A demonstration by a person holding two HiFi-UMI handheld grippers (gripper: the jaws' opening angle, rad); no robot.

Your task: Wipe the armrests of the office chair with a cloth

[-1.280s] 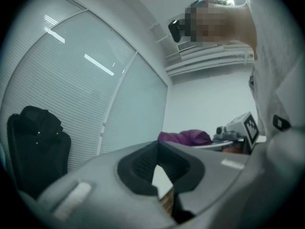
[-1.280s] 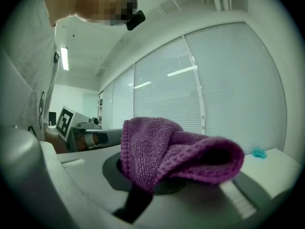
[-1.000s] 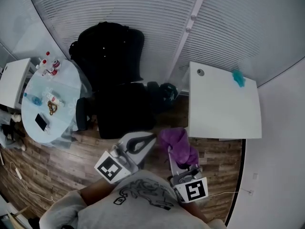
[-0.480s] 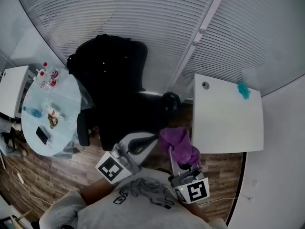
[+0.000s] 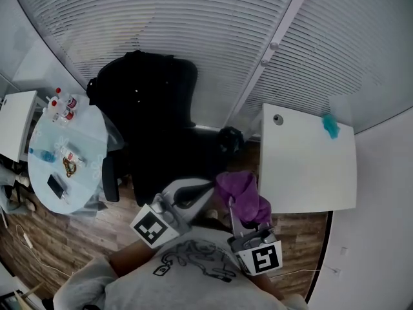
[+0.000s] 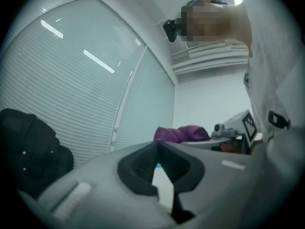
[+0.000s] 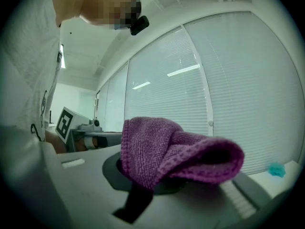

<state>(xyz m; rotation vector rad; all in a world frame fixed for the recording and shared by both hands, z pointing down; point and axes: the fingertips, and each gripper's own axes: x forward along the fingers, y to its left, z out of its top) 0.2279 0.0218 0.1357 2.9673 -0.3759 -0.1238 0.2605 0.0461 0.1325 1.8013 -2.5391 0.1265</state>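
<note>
Looking down in the head view, you have the black mesh office chair (image 5: 155, 121) ahead of you. Your right gripper (image 5: 235, 206) carries the crumpled purple microfibre cloth (image 5: 244, 196). What looks like the chair's dark armrest (image 5: 227, 138) lies just beyond that cloth, nearer than the other armrest (image 5: 111, 177), which runs lengthwise away from you. In the left gripper view, your left gripper (image 6: 156, 149) has its pads touching at the tips with nothing between them. In the right gripper view, the jaws are clamped on the cloth.

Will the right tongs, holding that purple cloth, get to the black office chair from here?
Probably yes: the right tongs, shut on the purple cloth, hang close to the chair with nothing in between.
</note>
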